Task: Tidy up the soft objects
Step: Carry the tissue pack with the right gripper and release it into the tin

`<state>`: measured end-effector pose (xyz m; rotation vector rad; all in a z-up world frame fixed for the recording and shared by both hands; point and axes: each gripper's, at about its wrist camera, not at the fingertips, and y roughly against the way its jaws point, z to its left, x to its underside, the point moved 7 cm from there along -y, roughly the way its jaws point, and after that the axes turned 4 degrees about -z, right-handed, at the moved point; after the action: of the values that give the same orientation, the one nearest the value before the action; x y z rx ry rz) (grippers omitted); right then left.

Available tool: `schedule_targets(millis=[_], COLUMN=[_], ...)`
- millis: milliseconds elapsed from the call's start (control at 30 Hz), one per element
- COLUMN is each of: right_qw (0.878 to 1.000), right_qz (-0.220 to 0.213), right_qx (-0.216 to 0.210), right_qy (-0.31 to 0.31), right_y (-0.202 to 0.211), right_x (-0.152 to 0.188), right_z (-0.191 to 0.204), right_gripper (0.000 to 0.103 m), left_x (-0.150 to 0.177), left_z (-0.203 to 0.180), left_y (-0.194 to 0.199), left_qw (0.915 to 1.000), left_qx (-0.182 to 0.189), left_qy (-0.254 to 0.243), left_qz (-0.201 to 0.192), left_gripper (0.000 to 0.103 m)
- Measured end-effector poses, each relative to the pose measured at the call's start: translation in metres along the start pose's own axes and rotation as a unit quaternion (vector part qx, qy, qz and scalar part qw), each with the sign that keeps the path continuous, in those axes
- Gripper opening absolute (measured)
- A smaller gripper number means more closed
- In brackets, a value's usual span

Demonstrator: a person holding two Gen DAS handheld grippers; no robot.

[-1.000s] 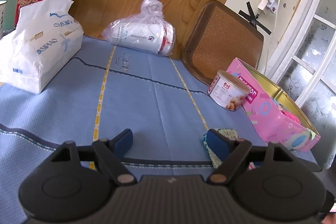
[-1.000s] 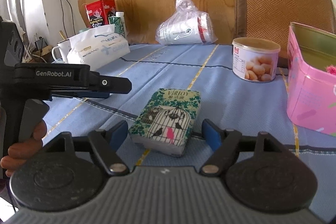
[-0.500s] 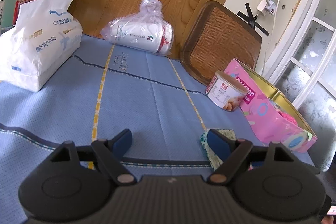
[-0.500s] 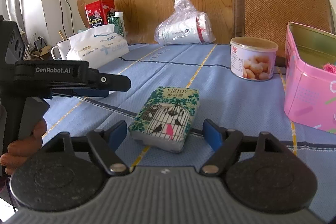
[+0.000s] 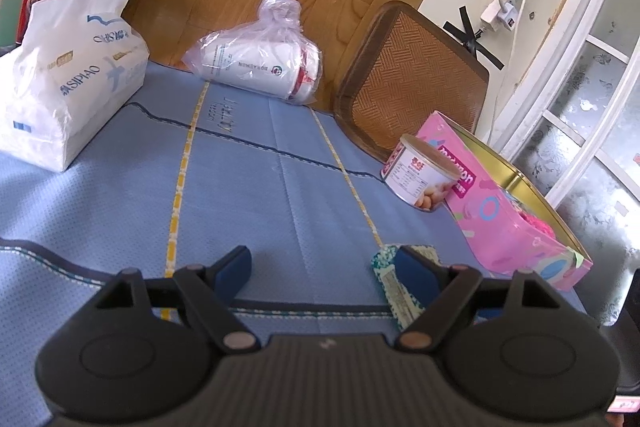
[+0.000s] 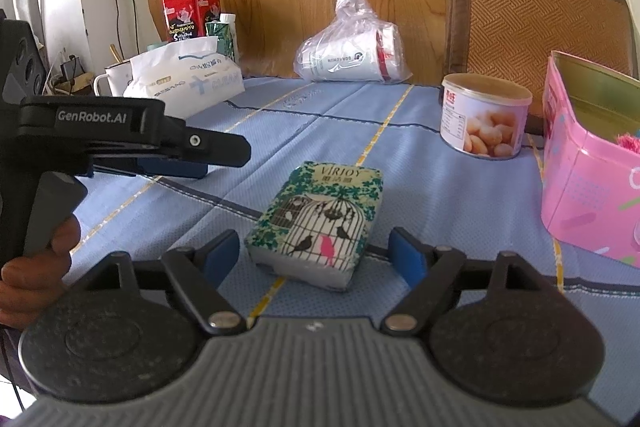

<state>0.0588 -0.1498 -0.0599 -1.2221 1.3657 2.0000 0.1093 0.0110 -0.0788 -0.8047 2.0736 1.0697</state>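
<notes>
Pink tin (image 6: 588, 195), pink fluff (image 6: 628, 140) inside (partly hidden)

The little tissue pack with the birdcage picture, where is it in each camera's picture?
Left wrist view: the birdcage tissue pack peeks out at lower right, mostly hidden behind the left gripper's right finger.
Right wrist view: the pack lies in the lower middle, ahead of the open right gripper, between its fingers.
Shared landmark: the round can beside the pink box.
</notes>
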Motion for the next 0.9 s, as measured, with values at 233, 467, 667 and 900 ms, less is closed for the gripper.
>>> schedule_targets(millis=[233,467,667,900], right_qw=[1.0,1.0,1.0,0.988], right_qz=[0.002,0.0,-0.025,-0.141], right_qx=[0.002,-0.004,0.002,0.069], right_qy=[-0.004,-0.009,-0.007,-0.017], right_y=[0.002,0.003,0.011,0.066], right_x=[0.001,0.001,-0.001,-0.036], right_z=[-0.001,-0.002,-0.003,-0.051], right_gripper=[0.084,0.086,0.056,0.056], left_x=[0.001,0.01,0.021,-0.025], left_z=[0.001,-0.029,-0.068,-0.16], left_y=[0.008,-0.002,-0.026,-0.041], left_qw=[0.9992,0.9951,0.992,0.9842], left_qx=[0.025,0.067,0.076,0.137], left_qy=[0.025,0.035,-0.001,-0.089], left_qz=[0.02,0.063,0.101,0.068], left_gripper=[0.081,0.066,0.037,0.037])
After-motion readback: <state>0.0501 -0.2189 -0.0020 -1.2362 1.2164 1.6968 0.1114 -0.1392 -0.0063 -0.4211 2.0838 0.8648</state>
